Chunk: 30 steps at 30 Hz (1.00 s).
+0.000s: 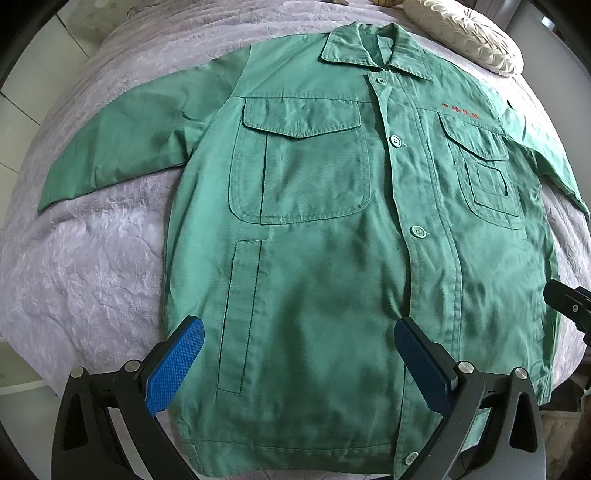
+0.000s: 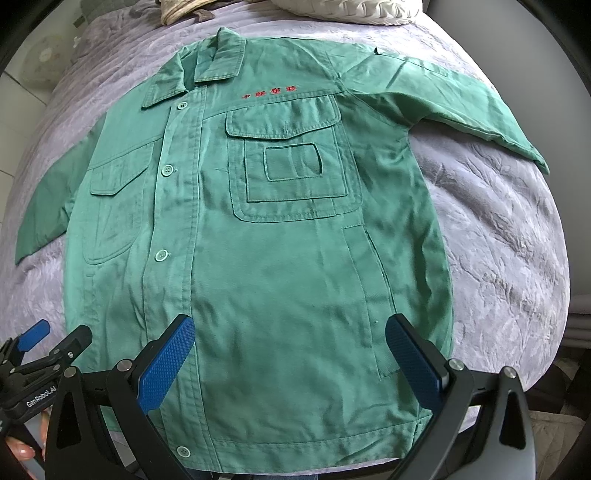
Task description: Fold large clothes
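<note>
Left wrist view: one green jacket (image 1: 314,240) lies flat, front up and buttoned, on the purple bedspread (image 1: 92,277), collar at 12 o'clock, hem at 6. My left gripper (image 1: 299,363) hangs over the hem, jaws spread wide, gripping nothing. One sleeve (image 1: 122,147) runs out toward 9 o'clock. I count two flapped chest pockets and four buttons down the front. One cream pillow (image 1: 469,33) sits at 1 o'clock, just past the collar. A sliver of the right gripper (image 1: 567,302) shows at 3 o'clock; from here I cannot tell how its jaws stand.

Right wrist view: same jacket (image 2: 277,258), collar toward 11 o'clock. My right gripper (image 2: 290,356) is released too, jaws apart above the hem, nothing between them. The other sleeve (image 2: 461,107) angles off toward 2 o'clock. Red lettering (image 2: 269,91) sits above the nearer chest pocket. The left gripper (image 2: 40,347) is at 8 o'clock.

Handling, as I judge it: a medium-weight woven cloth, soft and limp, stiffer at seams, front band and collar. It should not slip much on the plush bedspread. I would pinch a cuff or shoulder seam, one claw each, taking both layers.
</note>
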Motion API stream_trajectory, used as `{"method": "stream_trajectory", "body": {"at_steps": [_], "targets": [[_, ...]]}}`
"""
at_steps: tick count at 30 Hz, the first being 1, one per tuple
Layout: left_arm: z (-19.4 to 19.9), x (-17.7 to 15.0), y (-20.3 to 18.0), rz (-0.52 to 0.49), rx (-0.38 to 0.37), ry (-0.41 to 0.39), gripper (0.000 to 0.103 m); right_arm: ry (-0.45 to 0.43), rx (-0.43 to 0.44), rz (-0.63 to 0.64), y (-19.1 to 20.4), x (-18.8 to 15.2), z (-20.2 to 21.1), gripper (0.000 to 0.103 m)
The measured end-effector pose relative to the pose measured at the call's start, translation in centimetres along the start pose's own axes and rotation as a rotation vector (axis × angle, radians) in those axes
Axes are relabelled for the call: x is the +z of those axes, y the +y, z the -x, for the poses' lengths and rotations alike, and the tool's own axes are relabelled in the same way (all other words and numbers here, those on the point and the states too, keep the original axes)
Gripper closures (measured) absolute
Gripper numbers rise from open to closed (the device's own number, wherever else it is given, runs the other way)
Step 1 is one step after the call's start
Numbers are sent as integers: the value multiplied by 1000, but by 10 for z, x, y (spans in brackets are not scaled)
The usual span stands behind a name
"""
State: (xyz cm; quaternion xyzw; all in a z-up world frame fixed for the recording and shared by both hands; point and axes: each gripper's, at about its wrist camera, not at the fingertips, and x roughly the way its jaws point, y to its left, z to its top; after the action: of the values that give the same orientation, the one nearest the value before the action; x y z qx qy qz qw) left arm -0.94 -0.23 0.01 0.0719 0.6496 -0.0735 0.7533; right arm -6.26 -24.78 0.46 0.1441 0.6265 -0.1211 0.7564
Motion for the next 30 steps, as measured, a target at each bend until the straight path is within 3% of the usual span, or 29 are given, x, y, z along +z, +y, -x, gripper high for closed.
{"method": "stream_trajectory", "body": {"at_steps": [30], "targets": [[-5, 1, -1, -3, -27, 7, 0, 4, 1, 6, 3, 1, -3, 0]]}}
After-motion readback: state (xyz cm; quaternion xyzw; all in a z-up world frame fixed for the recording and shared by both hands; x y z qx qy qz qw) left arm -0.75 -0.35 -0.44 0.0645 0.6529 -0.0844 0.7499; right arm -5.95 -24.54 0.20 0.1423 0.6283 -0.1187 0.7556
